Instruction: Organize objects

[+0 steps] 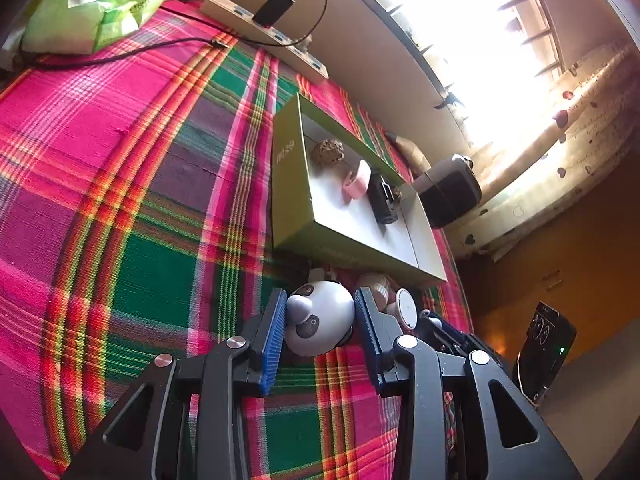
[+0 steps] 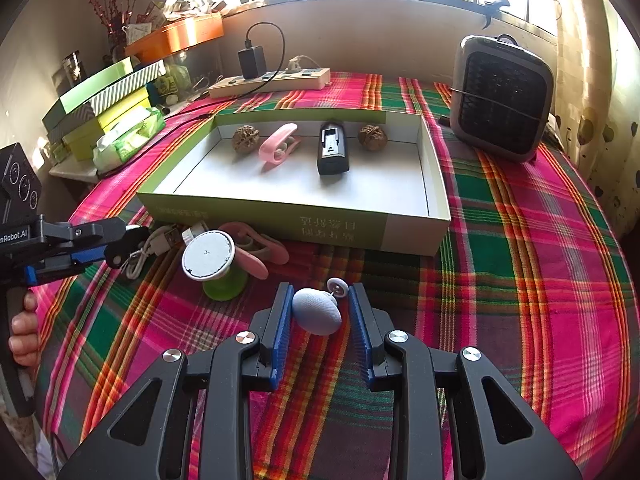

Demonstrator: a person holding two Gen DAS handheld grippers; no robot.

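Both grippers are reaching around small toys in front of the box.

The left gripper (image 1: 320,316) is sitting spread around the panda ball (image 1: 320,318), pads not visibly pressing; the right gripper (image 2: 318,308) is bracketing the blue egg-shaped toy (image 2: 316,311), jaws apart, with the green-edged box (image 2: 264,216) lying at 12 o'clock on the plaid cloth (image 2: 520,240).

Both wrist views look forward, low and near, sharing the green box (image 1: 288,184) (image 2: 264,216).
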